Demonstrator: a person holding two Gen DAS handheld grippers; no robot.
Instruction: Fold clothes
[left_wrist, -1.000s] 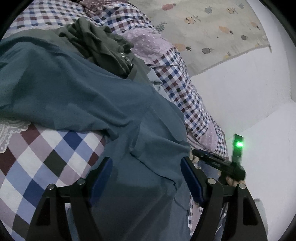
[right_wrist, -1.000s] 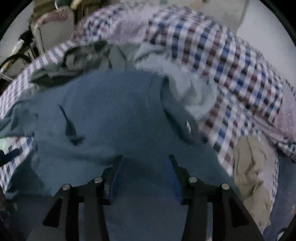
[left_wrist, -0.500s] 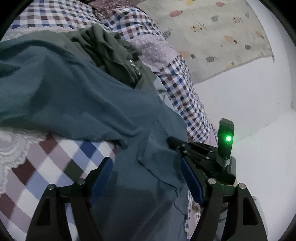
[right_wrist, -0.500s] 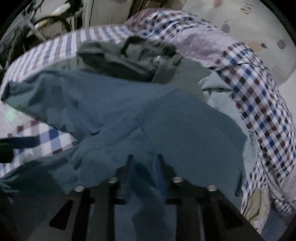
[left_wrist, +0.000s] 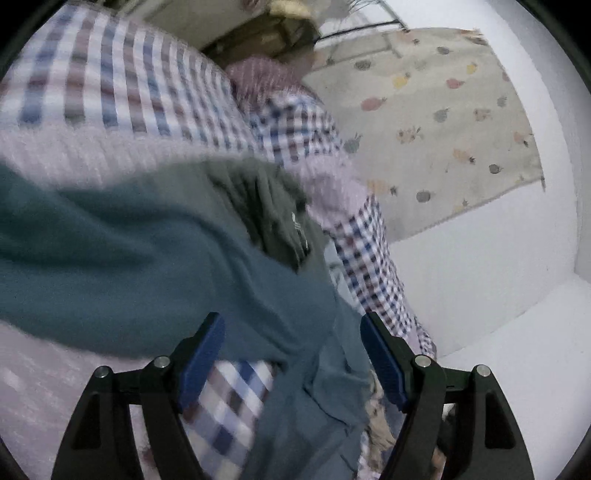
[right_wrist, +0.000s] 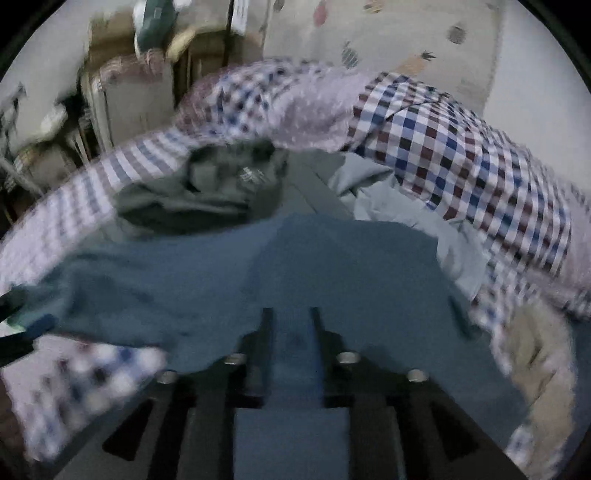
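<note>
A teal-blue garment (left_wrist: 155, 258) lies spread over the checked bedspread (left_wrist: 122, 92); it also fills the right wrist view (right_wrist: 332, 273). My left gripper (left_wrist: 291, 354) is open and empty, its blue pads above the garment's lower edge. My right gripper (right_wrist: 291, 332) is shut on a fold of the teal garment, which passes between the fingers and drapes over them. A dark olive garment (left_wrist: 266, 206) lies crumpled behind the teal one and shows in the right wrist view (right_wrist: 207, 192) too. Both views are motion-blurred.
A light blue cloth (right_wrist: 406, 206) and a beige cloth (right_wrist: 535, 354) lie on the bed to the right. A fruit-print wall cloth (left_wrist: 436, 122) hangs on the white wall behind. Furniture and clutter (right_wrist: 122, 85) stand beyond the bed at the far left.
My right gripper has closed on the teal garment and pulled it up. My left gripper stays open, has swung, and the right gripper has left its view.
</note>
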